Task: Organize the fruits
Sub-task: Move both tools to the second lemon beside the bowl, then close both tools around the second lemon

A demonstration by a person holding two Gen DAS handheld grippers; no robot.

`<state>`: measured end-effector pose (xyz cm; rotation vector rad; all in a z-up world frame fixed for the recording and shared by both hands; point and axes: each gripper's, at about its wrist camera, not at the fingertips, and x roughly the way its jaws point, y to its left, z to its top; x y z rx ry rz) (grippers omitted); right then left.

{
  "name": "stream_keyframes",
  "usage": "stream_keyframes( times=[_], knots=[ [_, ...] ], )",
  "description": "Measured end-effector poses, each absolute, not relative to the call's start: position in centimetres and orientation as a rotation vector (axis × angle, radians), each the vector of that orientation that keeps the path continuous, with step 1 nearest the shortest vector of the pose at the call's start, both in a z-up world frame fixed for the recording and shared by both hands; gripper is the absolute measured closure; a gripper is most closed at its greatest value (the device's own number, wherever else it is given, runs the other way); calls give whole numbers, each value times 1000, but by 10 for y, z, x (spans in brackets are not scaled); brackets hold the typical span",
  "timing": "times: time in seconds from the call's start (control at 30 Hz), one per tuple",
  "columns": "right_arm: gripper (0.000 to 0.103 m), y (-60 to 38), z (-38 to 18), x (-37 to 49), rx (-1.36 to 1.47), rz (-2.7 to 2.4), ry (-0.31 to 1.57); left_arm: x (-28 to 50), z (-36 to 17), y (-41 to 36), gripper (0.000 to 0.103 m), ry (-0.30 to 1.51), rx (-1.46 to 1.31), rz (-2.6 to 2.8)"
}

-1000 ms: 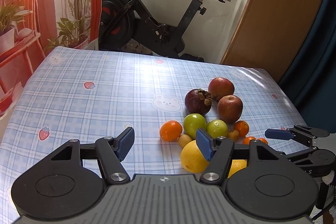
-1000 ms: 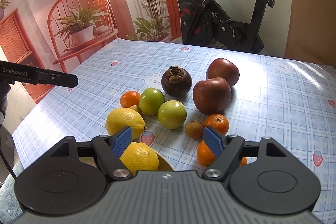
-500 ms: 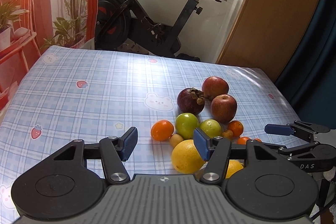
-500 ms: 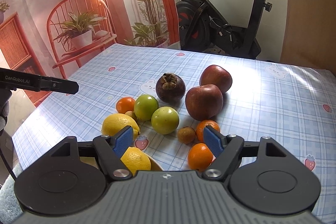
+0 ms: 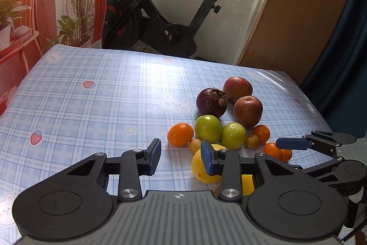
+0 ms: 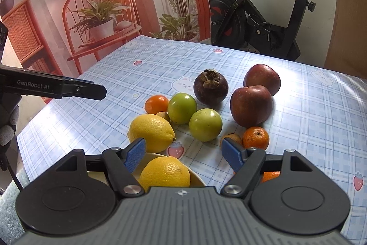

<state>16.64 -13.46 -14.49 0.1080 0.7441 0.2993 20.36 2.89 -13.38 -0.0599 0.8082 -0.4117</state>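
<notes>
Loose fruit lies on the blue checked tablecloth (image 6: 309,121): two red apples (image 6: 251,105), a mangosteen (image 6: 210,86), two green fruits (image 6: 205,124), tangerines (image 6: 255,138) and a lemon (image 6: 151,132). A second lemon (image 6: 165,172) rests in a white bowl (image 6: 197,176) at the near edge. My right gripper (image 6: 184,153) hovers above that bowl with its jaws closing and the pads touching nothing. My left gripper (image 5: 180,159) hangs left of the table lemon (image 5: 201,167), jaws closing on empty air. The right gripper's finger (image 5: 291,143) shows at the right of the left wrist view.
Bare tablecloth (image 5: 91,111) stretches left of and behind the fruit. An exercise bike (image 5: 160,22) stands beyond the table's far edge, with a wooden door (image 5: 309,15) to its right. A red chair with potted plants (image 6: 101,24) is off the left side.
The left gripper's jaws have drawn clearly closer together. The right gripper's jaws have narrowed slightly. The fruit lies where it was.
</notes>
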Motion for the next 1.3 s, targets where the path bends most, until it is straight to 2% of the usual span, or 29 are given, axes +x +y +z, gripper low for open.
stream_keyframes(
  times=[0.13, 0.33, 0.57, 0.63, 0.7, 0.77, 1.3],
  knots=[
    [38, -126, -148, 180, 88, 352, 779, 212, -134, 33, 74, 822, -69, -436],
    [41, -121, -148, 200, 91, 422, 825, 233, -120, 42, 74, 819, -75, -453],
    [41, -110, -165, 218, 100, 466, 902, 243, -157, 34, 73, 950, -139, -480],
    [41, -109, -169, 221, 108, 470, 912, 246, -167, 34, 72, 980, -185, -488],
    [41, -109, -170, 224, 120, 475, 921, 249, -172, 31, 63, 994, -211, -499],
    [41, -109, -172, 225, 134, 481, 928, 254, -175, 29, 58, 1003, -229, -514],
    [41, -106, -181, 233, 183, 496, 960, 275, -202, 19, 56, 1133, -372, -588]
  ],
)
